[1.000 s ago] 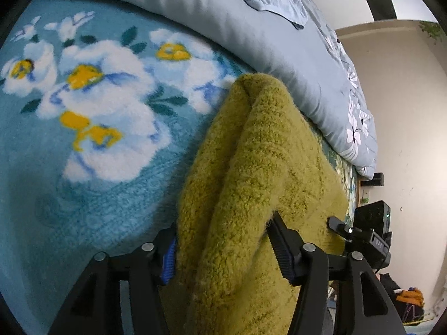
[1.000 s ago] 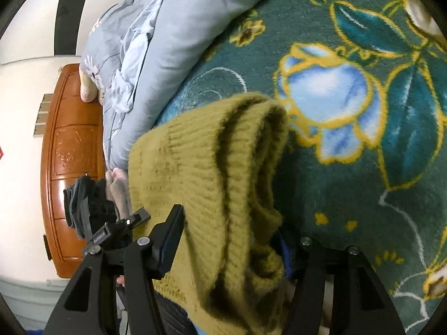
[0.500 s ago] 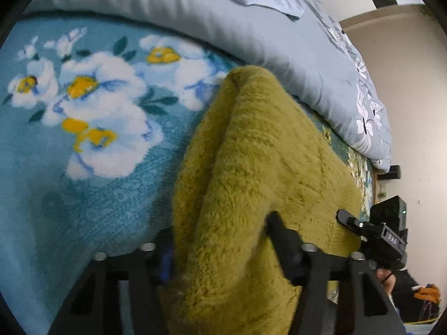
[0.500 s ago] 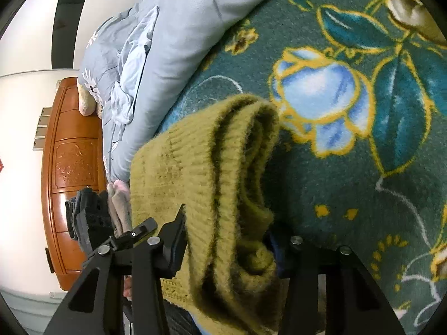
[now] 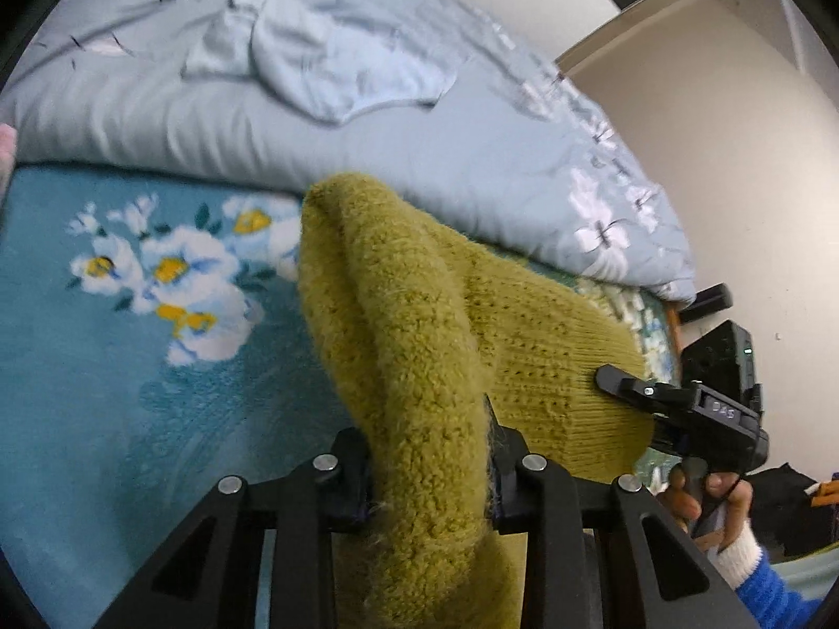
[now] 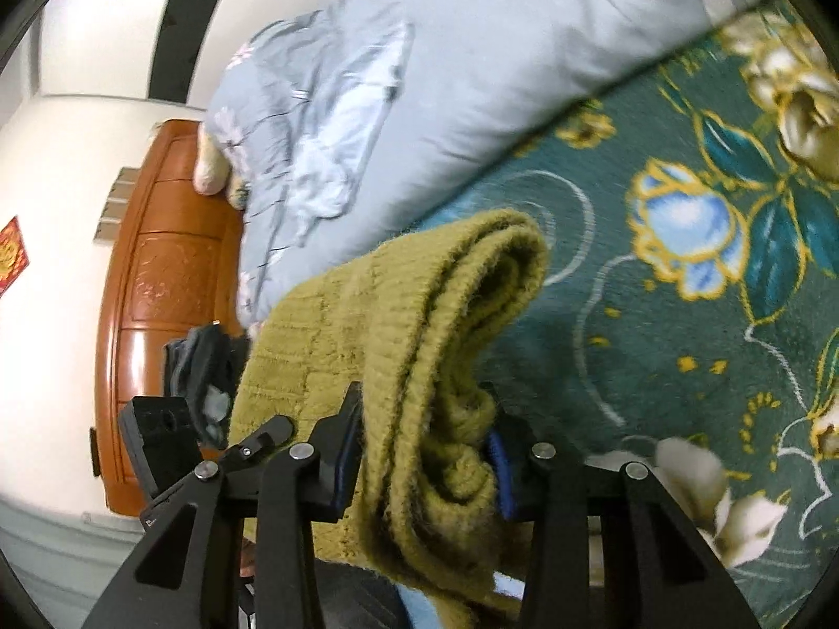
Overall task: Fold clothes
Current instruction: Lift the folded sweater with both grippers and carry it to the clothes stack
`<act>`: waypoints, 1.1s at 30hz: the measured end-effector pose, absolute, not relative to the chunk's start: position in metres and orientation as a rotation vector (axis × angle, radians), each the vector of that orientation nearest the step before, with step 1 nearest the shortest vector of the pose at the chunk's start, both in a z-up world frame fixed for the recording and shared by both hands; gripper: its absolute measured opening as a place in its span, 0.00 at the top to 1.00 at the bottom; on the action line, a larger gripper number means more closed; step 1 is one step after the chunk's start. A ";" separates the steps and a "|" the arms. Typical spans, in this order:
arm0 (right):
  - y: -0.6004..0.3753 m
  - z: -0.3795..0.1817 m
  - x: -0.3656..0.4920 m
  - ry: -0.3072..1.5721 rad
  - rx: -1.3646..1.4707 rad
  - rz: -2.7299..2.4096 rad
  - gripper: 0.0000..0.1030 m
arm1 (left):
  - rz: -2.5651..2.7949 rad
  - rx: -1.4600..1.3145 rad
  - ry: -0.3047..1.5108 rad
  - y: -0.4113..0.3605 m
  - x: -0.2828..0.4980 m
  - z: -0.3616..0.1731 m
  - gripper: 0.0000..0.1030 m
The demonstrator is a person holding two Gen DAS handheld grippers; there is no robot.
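An olive-yellow knitted sweater [image 5: 398, 325] is bunched and held up between both grippers over the floral blanket [image 5: 105, 367]. My left gripper [image 5: 430, 466] is shut on a thick fold of it. My right gripper [image 6: 425, 451] is shut on the other folded edge of the sweater [image 6: 419, 314]. The right gripper [image 5: 697, 414] and the hand holding it also show at the right of the left wrist view. The sweater hangs stretched between the two grips. Its lower part is hidden below the jaws.
A pale blue-grey duvet [image 5: 367, 105] lies bunched along the far side of the bed; it also shows in the right wrist view [image 6: 419, 78]. A wooden headboard [image 6: 157, 288] stands at the left. Dark clothes [image 6: 204, 367] lie near it. The dark-green floral blanket [image 6: 681, 314] spreads to the right.
Both grippers have lifted and tilted up with the sweater, so more duvet and wall show. The sweater stays gripped at both ends.
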State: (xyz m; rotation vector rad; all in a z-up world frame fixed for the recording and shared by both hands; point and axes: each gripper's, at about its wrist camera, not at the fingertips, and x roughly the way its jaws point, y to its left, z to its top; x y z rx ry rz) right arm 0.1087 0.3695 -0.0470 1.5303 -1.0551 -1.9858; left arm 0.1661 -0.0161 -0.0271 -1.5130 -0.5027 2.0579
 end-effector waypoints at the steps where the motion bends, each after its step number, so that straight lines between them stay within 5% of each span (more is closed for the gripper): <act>1: 0.367 -0.041 0.111 -1.051 1.514 -1.985 0.59 | 2.069 -1.491 -0.496 -0.021 0.170 -0.018 0.68; 10: 0.310 0.024 0.108 -1.040 1.322 -1.924 0.59 | 2.218 -1.287 -0.357 -0.076 0.186 0.088 0.69; 19: 0.176 0.124 0.078 -0.888 1.151 -1.810 0.60 | 2.422 -1.126 -0.376 -0.216 0.187 0.191 0.69; 33: -0.084 0.175 0.023 -0.680 1.172 -1.625 0.60 | 2.628 -1.080 -0.603 -0.453 0.140 0.223 0.69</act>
